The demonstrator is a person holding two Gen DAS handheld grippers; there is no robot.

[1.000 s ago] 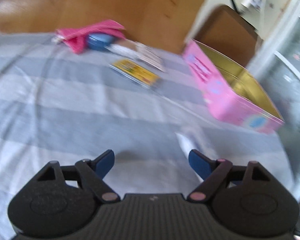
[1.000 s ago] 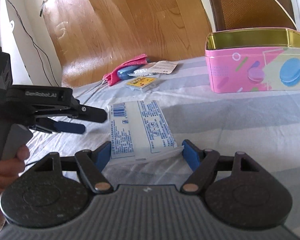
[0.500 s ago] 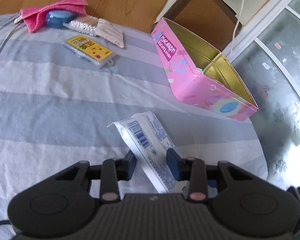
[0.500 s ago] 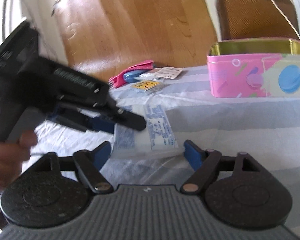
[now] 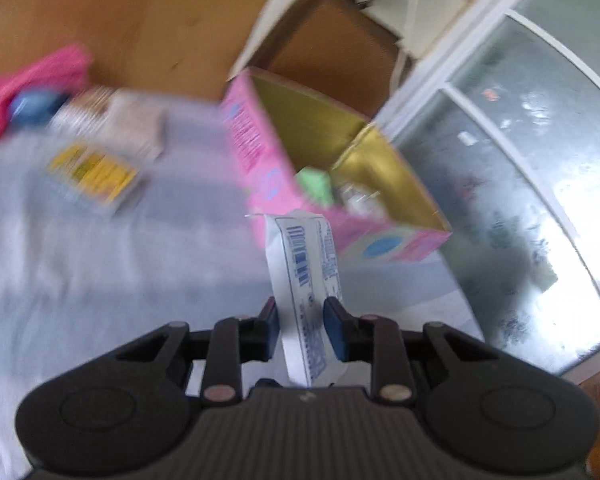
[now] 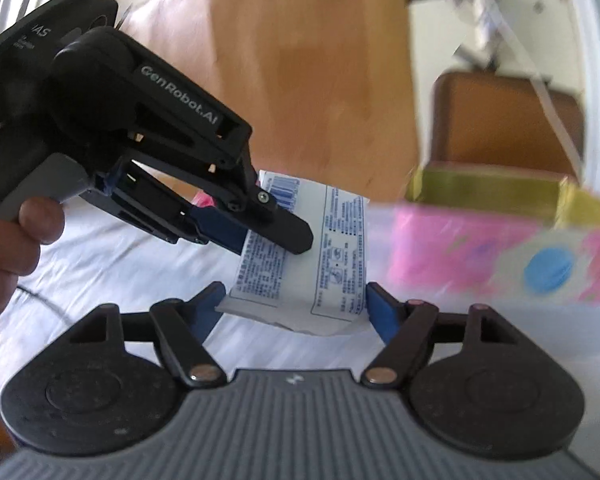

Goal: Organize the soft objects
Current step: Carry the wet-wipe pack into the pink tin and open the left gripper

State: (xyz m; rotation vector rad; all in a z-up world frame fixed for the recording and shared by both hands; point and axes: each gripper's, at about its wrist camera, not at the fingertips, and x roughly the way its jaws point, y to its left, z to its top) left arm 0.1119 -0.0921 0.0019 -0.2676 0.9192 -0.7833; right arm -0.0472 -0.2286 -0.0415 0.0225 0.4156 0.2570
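A white packet with blue print [image 5: 303,264] hangs in the air, and my left gripper [image 5: 300,320] is shut on it near its middle, its barcode end pointing at the open pink tin box [image 5: 256,152]. In the right wrist view the left gripper [image 6: 260,240], held in a person's hand [image 6: 12,240], pinches the packet [image 6: 331,248] from the left. My right gripper [image 6: 294,300] is closing. The packet's near end sits between its blue pads [image 6: 373,308], which touch both side edges. The box [image 6: 459,248] stands to the right.
The box has a gold inside and holds a green item [image 5: 315,184]. On the striped bedsheet [image 5: 100,280] lie a yellow packet [image 5: 92,172], a pack of cotton swabs [image 5: 112,116] and a pink cloth [image 5: 32,80] with a blue item. A brown chair [image 5: 331,48] stands behind the box.
The left gripper came in over the packet, shut on it and lifted it off the sheet toward the pink box. The right gripper stayed at the packet's near end and rolled a little.
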